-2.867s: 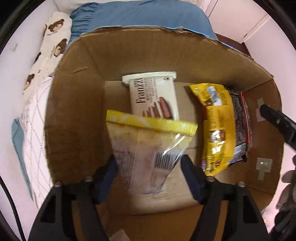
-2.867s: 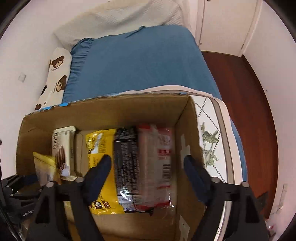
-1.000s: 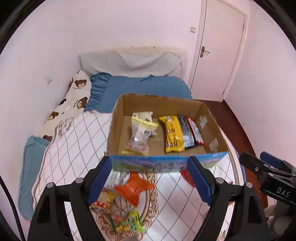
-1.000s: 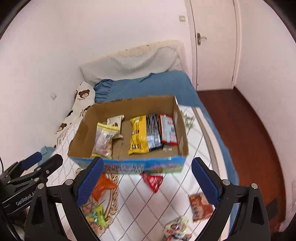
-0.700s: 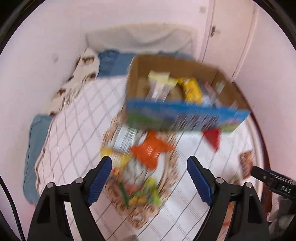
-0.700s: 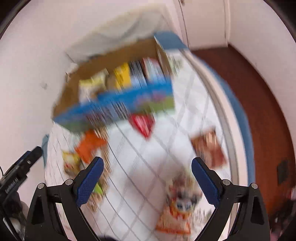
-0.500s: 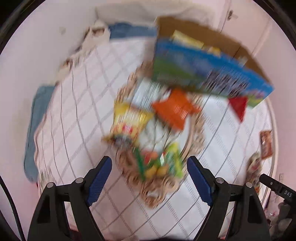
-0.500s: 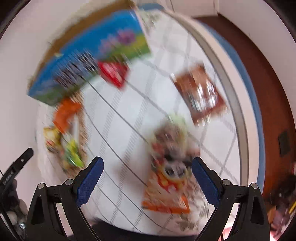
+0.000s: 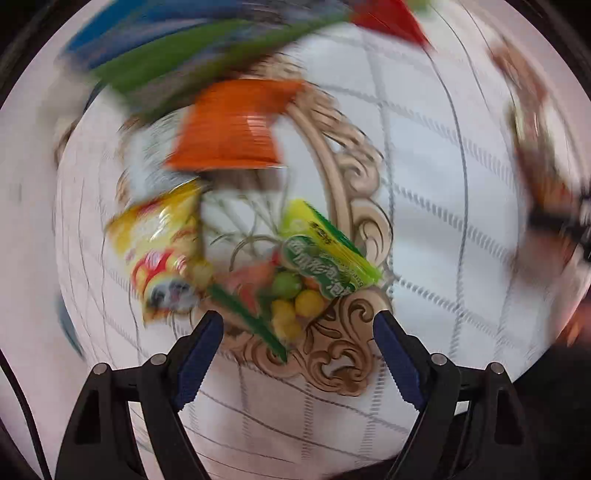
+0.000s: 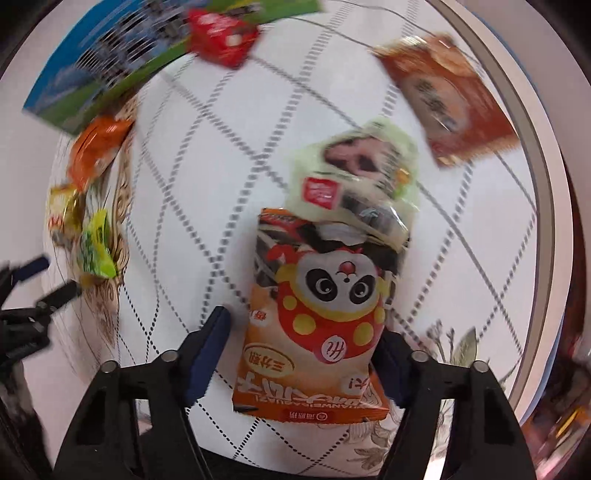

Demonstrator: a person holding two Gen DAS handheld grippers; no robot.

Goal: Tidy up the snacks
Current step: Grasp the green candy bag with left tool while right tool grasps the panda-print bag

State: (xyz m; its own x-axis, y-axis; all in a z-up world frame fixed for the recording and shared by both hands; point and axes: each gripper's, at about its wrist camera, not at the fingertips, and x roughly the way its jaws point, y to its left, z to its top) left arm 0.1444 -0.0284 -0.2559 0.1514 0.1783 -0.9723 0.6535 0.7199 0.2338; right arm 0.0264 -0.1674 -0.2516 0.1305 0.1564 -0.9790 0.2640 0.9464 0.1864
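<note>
My right gripper (image 10: 306, 325) points down at the quilted bedspread (image 10: 192, 155) with its jaws closing around an orange panda snack bag (image 10: 317, 314). The left pad (image 10: 210, 343) still stands clear of the bag; the right finger is hidden behind it. A pale green packet (image 10: 354, 173) overlaps the bag's top. My left gripper (image 9: 297, 319) is open and holds nothing, hovering just below a green candy bag (image 9: 314, 266). A yellow bag (image 9: 162, 251) and an orange packet (image 9: 232, 125) lie close by. The blue-sided cardboard box (image 10: 110, 62) is at the top.
A red packet (image 10: 221, 33) lies against the box front. A brown packet (image 10: 443, 96) sits near the bed's right edge (image 10: 546, 184). The left gripper (image 10: 33, 280) shows at the far left of the right wrist view. Both views are motion-blurred.
Both grippers have dropped from above the box to just over the bedspread and tipped downward. The right jaws have narrowed around the panda bag. The left jaws keep their width.
</note>
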